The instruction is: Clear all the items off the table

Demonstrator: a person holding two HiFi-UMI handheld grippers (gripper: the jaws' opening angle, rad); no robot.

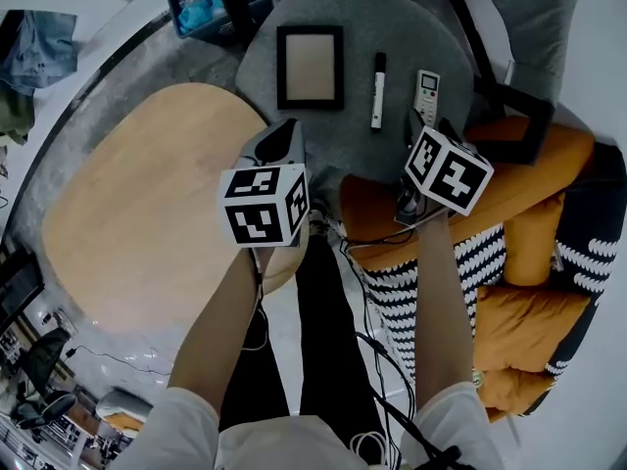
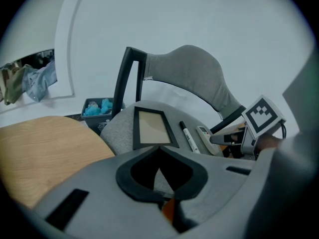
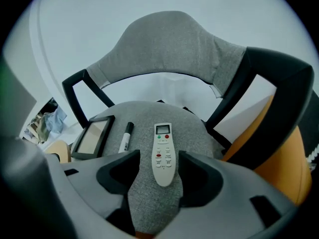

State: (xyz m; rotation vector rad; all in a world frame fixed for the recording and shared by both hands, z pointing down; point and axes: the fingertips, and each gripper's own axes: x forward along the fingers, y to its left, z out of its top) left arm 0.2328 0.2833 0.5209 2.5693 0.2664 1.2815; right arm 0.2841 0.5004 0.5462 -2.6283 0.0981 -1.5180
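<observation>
On the grey chair seat lie three things side by side: a black picture frame, a black-and-white marker and a white remote. My right gripper stands open around the near end of the remote. The remote rests flat on the seat, and neither pad presses on it. The marker and frame lie to its left. My left gripper is shut and empty, held near the seat's front edge between the chair and the bare wooden table.
The chair's black armrests and grey back ring the seat. An orange sofa with striped cushions sits at the right. A dark bin with blue items stands behind the table. Cables trail on the floor.
</observation>
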